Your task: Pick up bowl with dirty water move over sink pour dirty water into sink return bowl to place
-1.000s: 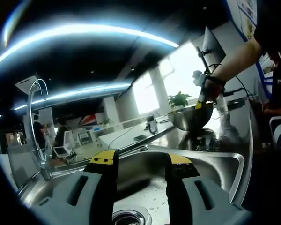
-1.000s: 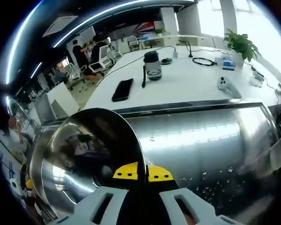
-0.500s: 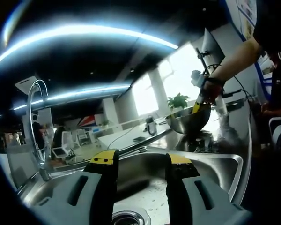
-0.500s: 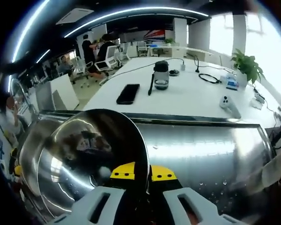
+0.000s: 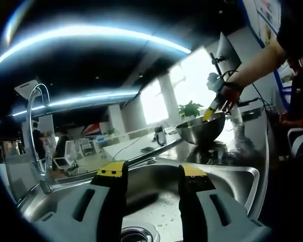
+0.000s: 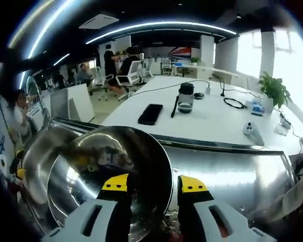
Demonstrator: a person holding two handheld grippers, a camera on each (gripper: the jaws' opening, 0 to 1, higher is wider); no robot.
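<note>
The bowl (image 6: 108, 186) is straddled at its rim by the parted right gripper (image 6: 154, 182) over the counter (image 6: 232, 171), beside the sink (image 5: 227, 181); the left gripper (image 5: 151, 172) hangs part-open and empty over the basin.

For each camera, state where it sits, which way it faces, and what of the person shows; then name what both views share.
Left gripper view: rides the open left gripper above the sink, facing the faucet; the person's forearm reaches in with the right gripper.
Right gripper view: rides the right gripper, jaws apart astride the bowl's rim, facing a white table.
Shared: bowl, sink.
</note>
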